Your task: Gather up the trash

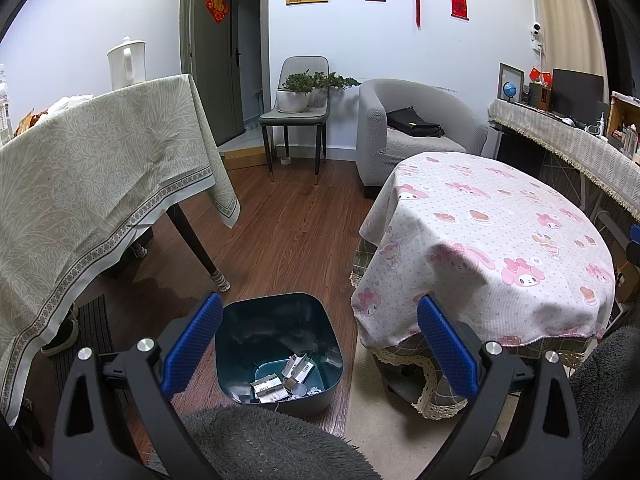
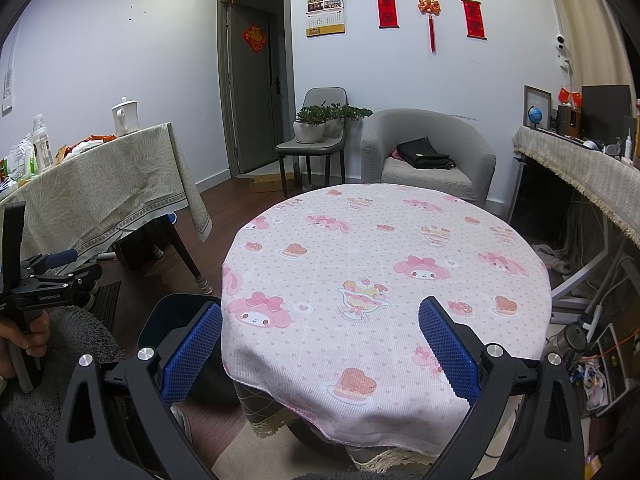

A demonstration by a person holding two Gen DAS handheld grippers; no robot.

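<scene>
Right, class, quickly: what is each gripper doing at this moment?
Left gripper: open, holding nothing, above the trash bin.
Right gripper: open, holding nothing, over the round table.

"GenRoboAI" on left gripper (image 2: 52, 276) body, other txt unreadable

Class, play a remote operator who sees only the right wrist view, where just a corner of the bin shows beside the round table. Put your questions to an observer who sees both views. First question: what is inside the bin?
Observer: The bin already holds crumpled paper scraps at its bottom.
Operator: Where is the left hand-held gripper?
Observer: The left hand-held gripper hangs over the bin, jaws open, holding nothing.
Operator: Anything under the other table?
Observer: A dark shoe stands on the floor below the green tablecloth.
</scene>
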